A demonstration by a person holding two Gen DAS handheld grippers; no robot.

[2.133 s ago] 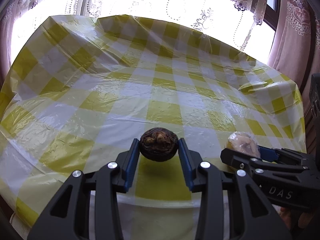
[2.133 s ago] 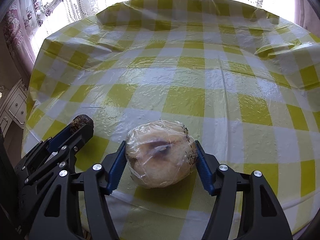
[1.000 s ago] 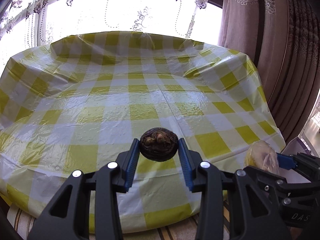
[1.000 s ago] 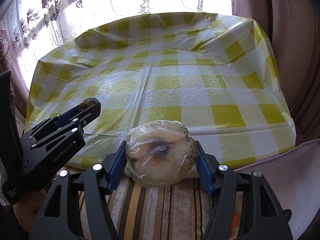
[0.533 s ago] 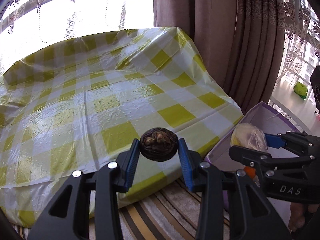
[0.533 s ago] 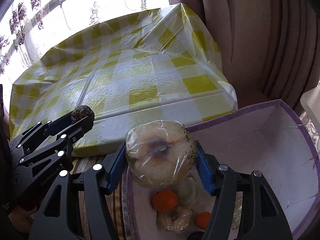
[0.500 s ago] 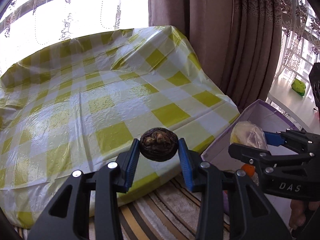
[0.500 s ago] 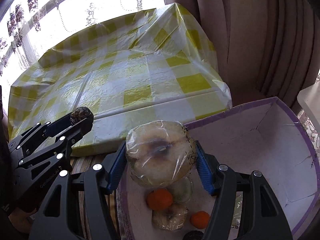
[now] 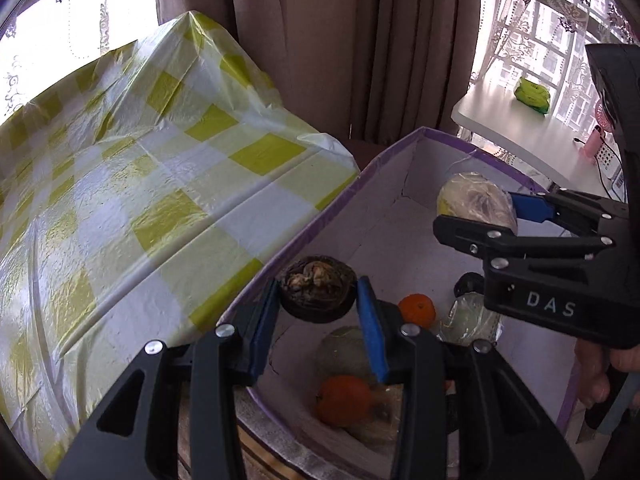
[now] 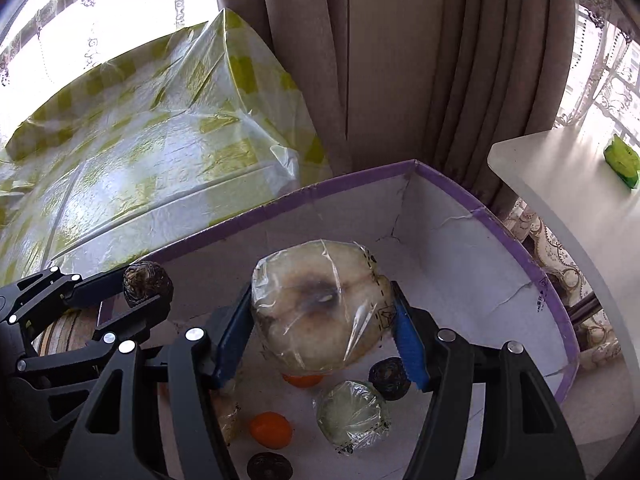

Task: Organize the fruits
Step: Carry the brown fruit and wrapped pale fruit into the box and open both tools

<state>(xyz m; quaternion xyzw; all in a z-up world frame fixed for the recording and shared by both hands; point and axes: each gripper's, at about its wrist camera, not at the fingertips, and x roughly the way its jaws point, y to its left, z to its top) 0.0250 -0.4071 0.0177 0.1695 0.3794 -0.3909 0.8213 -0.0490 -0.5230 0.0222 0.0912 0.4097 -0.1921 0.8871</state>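
Fruit hangs over the box (image 10: 520, 256): left gripper (image 9: 318, 304) clamps a small, hard, light dark fruit (image 9: 318, 288) by its sides, right gripper (image 10: 322, 328) squeezes a heavier, slippery film-wrapped fruit (image 10: 320, 304) across its middle.

A glossy, crinkled yellow-and-white checked plastic cloth (image 9: 168, 200) covers the table left of the jaws. Below them, the purple-edged cardboard box (image 10: 460, 264) has matt white paper walls, creased and cracked. The dark brown wrinkled fruit (image 9: 318, 288) between the left jaws looks rough and dull. The pale round fruit in clear cling film (image 10: 320, 304) between the right jaws shines in folds. Both tools are matt black plastic with ribbed blue pads (image 10: 408, 340) and bright metal screws (image 9: 409, 329). Heavy brown cloth curtains (image 10: 400, 72) hang behind.
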